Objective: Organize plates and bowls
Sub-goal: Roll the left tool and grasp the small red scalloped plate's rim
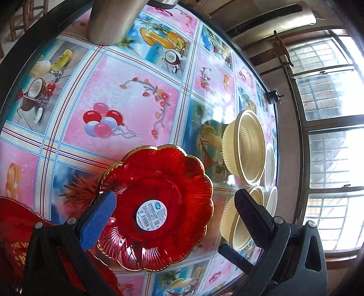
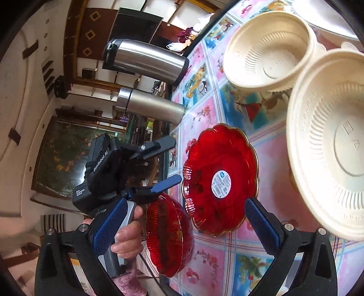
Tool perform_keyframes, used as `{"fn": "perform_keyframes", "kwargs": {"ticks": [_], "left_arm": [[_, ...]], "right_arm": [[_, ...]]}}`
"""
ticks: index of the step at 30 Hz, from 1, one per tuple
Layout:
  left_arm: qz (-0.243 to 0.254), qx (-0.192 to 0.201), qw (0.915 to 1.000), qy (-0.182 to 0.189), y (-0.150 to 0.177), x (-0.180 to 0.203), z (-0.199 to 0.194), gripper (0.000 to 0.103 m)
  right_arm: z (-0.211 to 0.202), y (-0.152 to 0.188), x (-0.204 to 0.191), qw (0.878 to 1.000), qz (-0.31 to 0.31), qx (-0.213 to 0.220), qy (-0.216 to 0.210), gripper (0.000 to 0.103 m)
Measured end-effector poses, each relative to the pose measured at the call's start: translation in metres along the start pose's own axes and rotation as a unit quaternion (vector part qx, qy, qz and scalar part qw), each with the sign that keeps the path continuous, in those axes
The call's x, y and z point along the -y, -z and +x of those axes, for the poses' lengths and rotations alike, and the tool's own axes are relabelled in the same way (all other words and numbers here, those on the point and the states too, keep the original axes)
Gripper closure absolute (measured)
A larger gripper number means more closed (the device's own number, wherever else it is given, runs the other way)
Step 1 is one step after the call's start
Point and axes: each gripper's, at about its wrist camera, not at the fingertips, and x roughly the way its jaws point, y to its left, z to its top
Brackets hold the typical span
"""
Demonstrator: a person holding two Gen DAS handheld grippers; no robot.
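Observation:
A red scalloped glass plate (image 1: 157, 205) with a gold rim and a white round sticker lies on the table; it also shows in the right wrist view (image 2: 218, 179). My left gripper (image 1: 175, 214) is open and empty, its jaws either side of that plate above it. It shows from the side in the right wrist view (image 2: 176, 160). A second red plate (image 1: 16, 230) lies near the table edge (image 2: 168, 234). My right gripper (image 2: 182, 230) is open and empty, above the two red plates. Cream plastic bowls (image 1: 248, 148) (image 2: 268, 45) (image 2: 329, 145) stand beyond.
The round table (image 1: 127, 95) has a glass top over a colourful fruit-and-flower cloth. Two steel flasks (image 2: 147, 59) (image 2: 152, 107) stand at its far edge; one shows in the left wrist view (image 1: 109, 20). Windows (image 1: 329, 136) lie beyond the table.

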Motion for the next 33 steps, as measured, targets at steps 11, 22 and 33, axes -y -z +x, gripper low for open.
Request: {"fn": "perform_keyframes", "kwargs": {"ticks": [11,22,33], "left_arm": [[0.013,0.013,0.9991,-0.038,-0.003,-0.016,-0.016,0.0],[0.067,-0.006,0.9962,-0.056,0.003,-0.012,0.003,0.005],[0.084,0.003,0.9901,-0.112,0.005,-0.016,0.006,0.058]], "right_arm": [[0.0,0.001,0.005,1.0,0.007,0.0,0.005,0.001],[0.011,0.002,0.01,1.0,0.013,-0.002,0.014,0.001],[0.024,0.003,0.016,0.999,0.015,-0.009,0.032,0.005]]}}
